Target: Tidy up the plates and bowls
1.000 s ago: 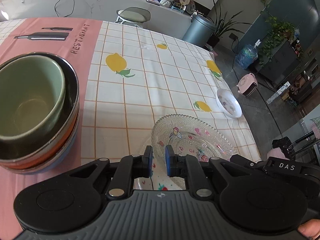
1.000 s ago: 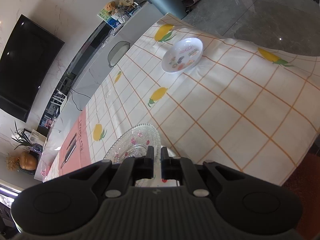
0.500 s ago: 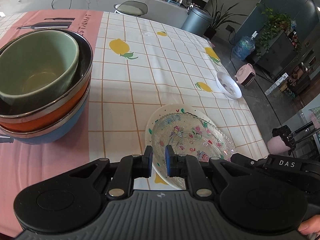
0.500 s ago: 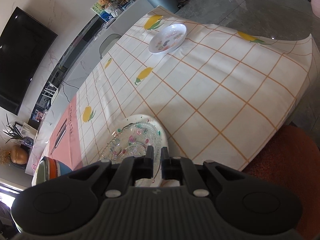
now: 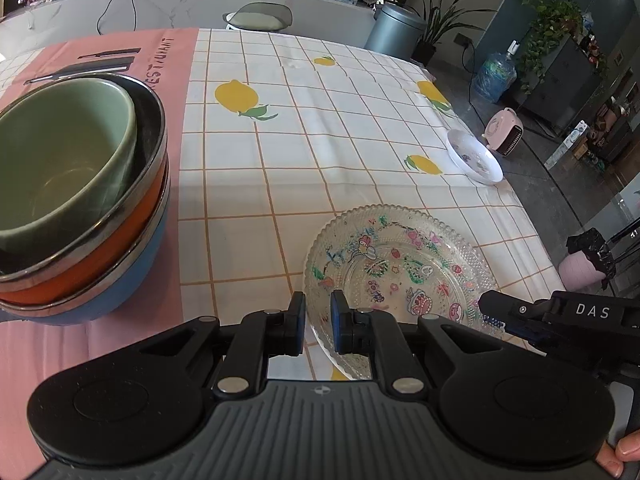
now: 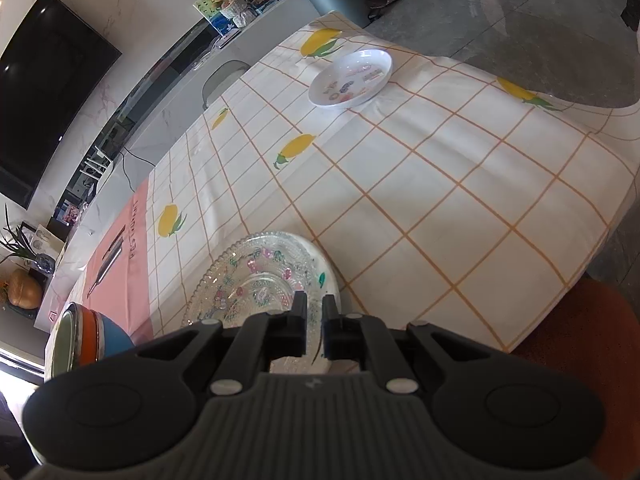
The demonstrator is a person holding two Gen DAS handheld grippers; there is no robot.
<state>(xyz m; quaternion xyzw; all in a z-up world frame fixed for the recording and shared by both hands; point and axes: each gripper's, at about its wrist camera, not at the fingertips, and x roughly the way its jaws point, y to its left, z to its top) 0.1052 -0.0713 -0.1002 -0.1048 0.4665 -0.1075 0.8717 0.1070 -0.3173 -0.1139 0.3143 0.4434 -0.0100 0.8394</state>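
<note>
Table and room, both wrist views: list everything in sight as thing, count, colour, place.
Glass plate: one, clear with cartoon prints, near table edge, atop a white plate.
Small white plate: one, far corner.
Bowl stack: green inside dark steel-rimmed, orange, blue; on pink strip.
Tablecloth: white checks, lemons.
Bin: grey, beyond table.
Television: black, wall.
Left gripper: shut on glass plate rim.
Right gripper: shut on plate rims.

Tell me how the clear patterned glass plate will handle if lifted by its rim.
The glass plate looks rigid and probably brittle, so set it down softly. Its beaded rim may give some grip, though glass can slip. Shallow and wide, it would likely tilt if pinched at one edge only.
</note>
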